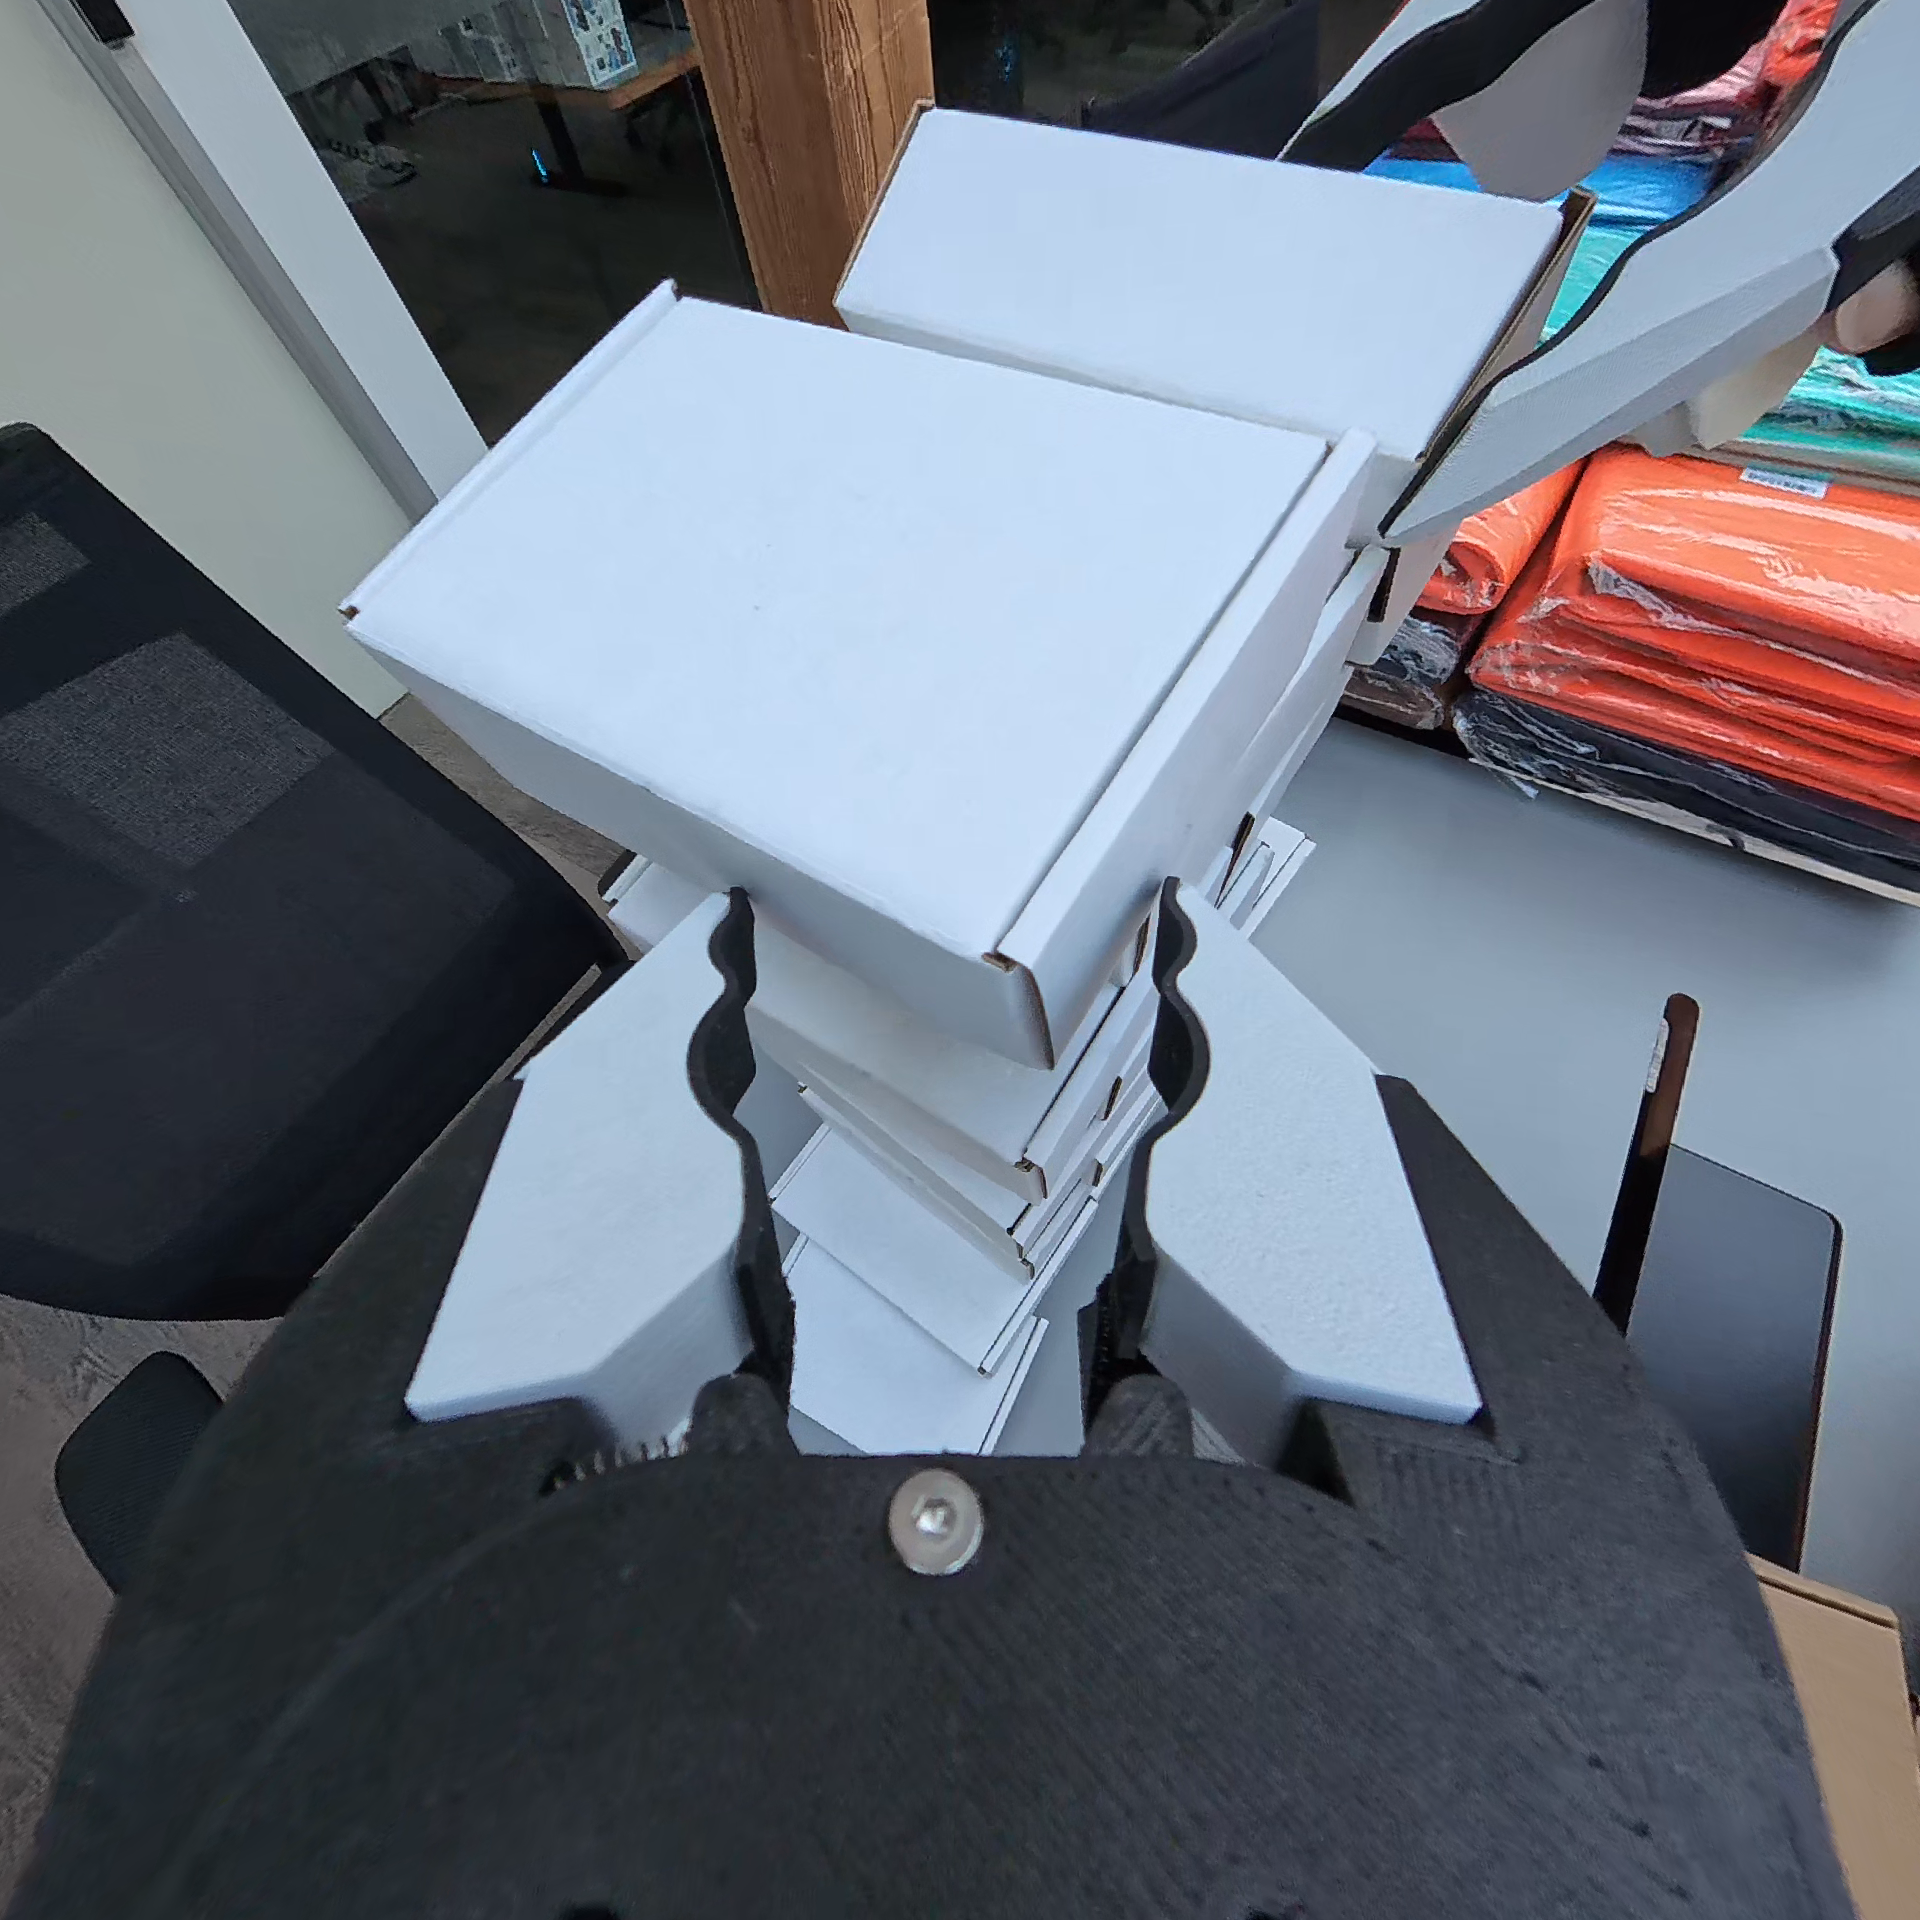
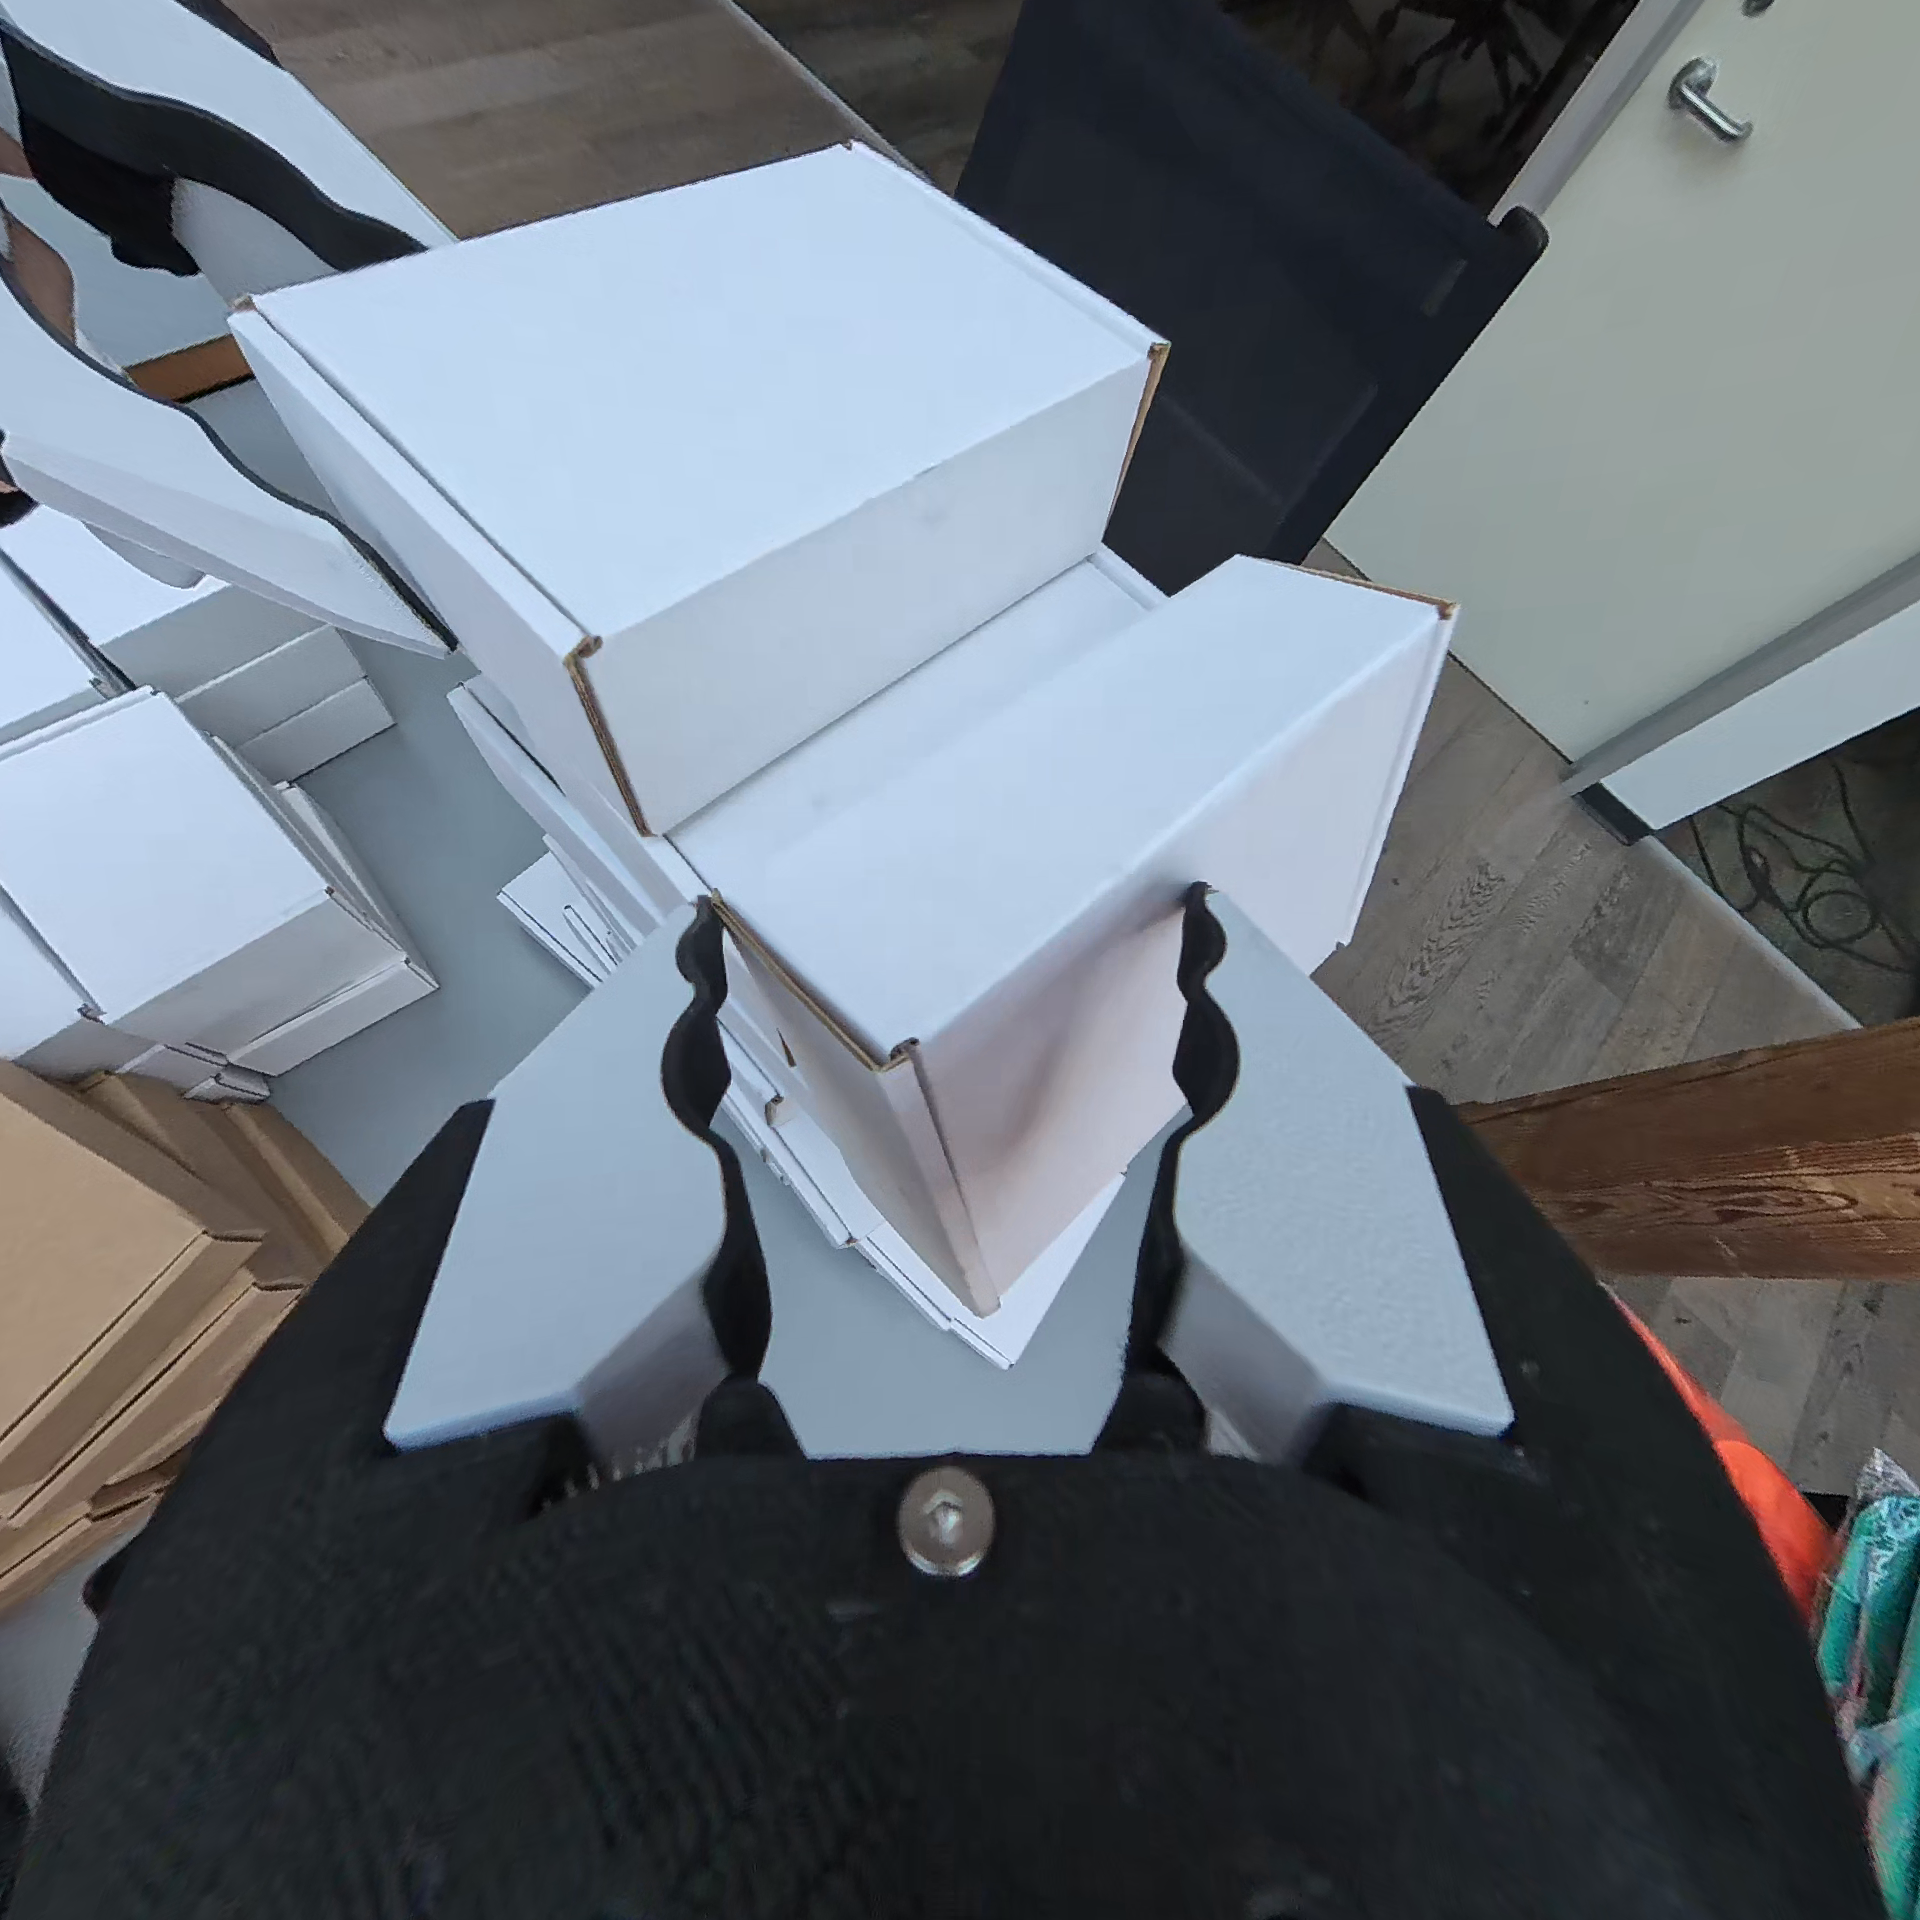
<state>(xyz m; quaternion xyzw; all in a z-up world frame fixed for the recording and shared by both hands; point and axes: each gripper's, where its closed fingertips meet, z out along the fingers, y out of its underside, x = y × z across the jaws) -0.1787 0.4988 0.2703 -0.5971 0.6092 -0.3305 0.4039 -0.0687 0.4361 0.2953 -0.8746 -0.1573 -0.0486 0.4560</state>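
Two closed white cardboard boxes sit on a stack of flattened white cartons [image 1: 914, 1195]. My left gripper [image 1: 954, 906] is open, its fingers either side of the near corner of one box [image 1: 831, 644], which also shows in the right wrist view [image 2: 707, 468]. My right gripper [image 2: 951, 914] is open around the corner of the second box [image 2: 1091, 810], which lies tilted beside the first. In the left wrist view that second box [image 1: 1174, 270] is behind, and the right gripper's finger [image 1: 1579, 384] touches the side flap. The left gripper's fingers [image 2: 260, 540] show at the upper left.
A grey table [image 1: 1507, 987] carries wrapped orange textiles [image 1: 1714, 623] and a dark flat panel [image 1: 1725, 1351]. A black mesh chair [image 1: 208, 883] and a wooden post [image 1: 810, 135] stand close. More white boxes [image 2: 156, 862] and brown flat cartons [image 2: 104, 1299] lie left; a door [image 2: 1714, 416] is right.
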